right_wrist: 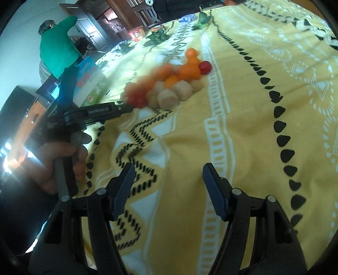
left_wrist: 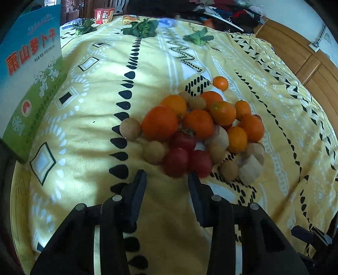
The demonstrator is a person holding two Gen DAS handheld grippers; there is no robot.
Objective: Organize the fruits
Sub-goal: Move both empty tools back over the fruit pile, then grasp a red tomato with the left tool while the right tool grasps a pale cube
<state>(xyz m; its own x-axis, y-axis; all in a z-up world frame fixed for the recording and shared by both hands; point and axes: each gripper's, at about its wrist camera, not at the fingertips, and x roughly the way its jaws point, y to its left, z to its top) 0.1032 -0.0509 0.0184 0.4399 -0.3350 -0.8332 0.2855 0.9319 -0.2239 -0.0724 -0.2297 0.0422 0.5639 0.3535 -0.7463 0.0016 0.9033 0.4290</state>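
Note:
A pile of fruit lies on the yellow patterned cloth (left_wrist: 88,127): orange tangerines (left_wrist: 159,123), red tomatoes (left_wrist: 176,161), brown longans (left_wrist: 130,129) and pale peeled pieces (left_wrist: 251,169). One small tangerine (left_wrist: 220,83) sits apart behind the pile. My left gripper (left_wrist: 166,176) is open at the pile's near edge, its tips flanking the nearest red tomato without pressing it. In the right wrist view the pile (right_wrist: 166,84) is farther off, and the left gripper (right_wrist: 126,107) reaches it from the left. My right gripper (right_wrist: 169,171) is open over bare cloth, holding nothing.
A blue and green printed box (left_wrist: 31,84) stands at the cloth's left edge. Leafy greens (left_wrist: 141,27) and a red cup (left_wrist: 103,14) lie along the far edge. Wooden cabinets (left_wrist: 306,63) are at the right. A person in a green top (right_wrist: 57,48) stands beyond.

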